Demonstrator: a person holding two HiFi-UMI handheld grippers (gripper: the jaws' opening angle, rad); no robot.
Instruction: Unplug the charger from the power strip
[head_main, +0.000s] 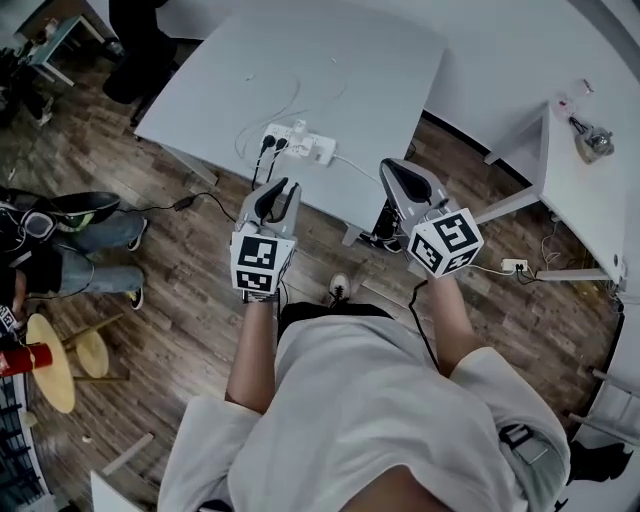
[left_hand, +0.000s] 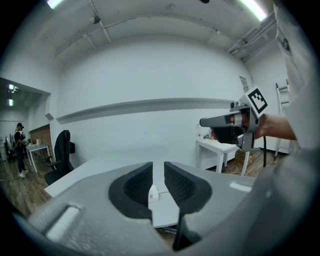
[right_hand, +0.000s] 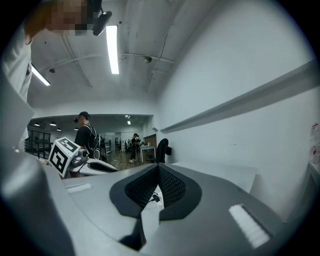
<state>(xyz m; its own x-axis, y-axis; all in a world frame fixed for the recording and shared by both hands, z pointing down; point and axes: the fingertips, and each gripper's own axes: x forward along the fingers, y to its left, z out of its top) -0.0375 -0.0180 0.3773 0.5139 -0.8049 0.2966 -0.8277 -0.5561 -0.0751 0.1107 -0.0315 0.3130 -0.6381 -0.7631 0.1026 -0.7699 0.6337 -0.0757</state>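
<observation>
1. The left gripper (head_main: 277, 190) sits lower left of centre in the head view. In the left gripper view its jaws (left_hand: 158, 172) stand a narrow slit apart, with nothing between the pads.
2. Just above the left gripper's tips in the head view, the power strip (head_main: 300, 143) lies near the front edge of the grey table (head_main: 330, 70). The two are near but apart.
3. Dark plugs (head_main: 272, 143) sit in the strip's left end, and a white block, seemingly the charger (head_main: 298, 127), sits further right.
4. The strip (left_hand: 151, 194) shows through the slit in the left gripper view, well beyond the pads.
5. The right gripper (head_main: 392, 168) is right of centre, level with the left one, with the strip up and to its left and clear of it.
6. In the right gripper view its jaws (right_hand: 158, 170) meet at the tips and are empty. The strip and dark plugs (right_hand: 155, 198) show below the tips, farther off.
</observation>
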